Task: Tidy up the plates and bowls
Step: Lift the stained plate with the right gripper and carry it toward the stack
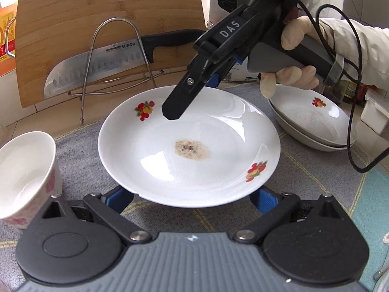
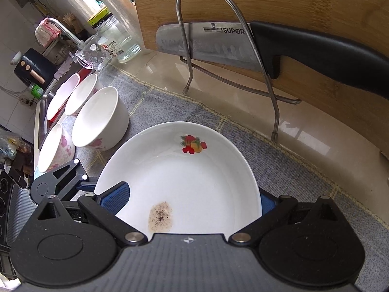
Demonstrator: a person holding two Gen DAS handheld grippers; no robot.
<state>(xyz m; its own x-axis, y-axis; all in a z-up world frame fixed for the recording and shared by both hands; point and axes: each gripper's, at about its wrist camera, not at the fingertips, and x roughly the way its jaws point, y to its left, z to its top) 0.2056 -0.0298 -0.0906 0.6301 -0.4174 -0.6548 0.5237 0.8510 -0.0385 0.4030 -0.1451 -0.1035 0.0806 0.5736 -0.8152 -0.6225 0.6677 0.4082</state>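
A white plate with fruit prints and a brown stain lies on the grey mat. My left gripper is open, its blue pads spread on either side of the plate's near rim, their tips hidden under it. My right gripper, held by a gloved hand, reaches in from the upper right with one finger over the plate's far side. In the right wrist view the right gripper is open, straddling the plate: one pad lies over it, the other behind the rim. The left gripper shows at the plate's left edge.
Stacked plates sit at the right. Several floral bowls stand left of the plate, one near my left gripper. Behind, a wire rack holds a knife against a wooden cutting board. A glass jar stands by the sink.
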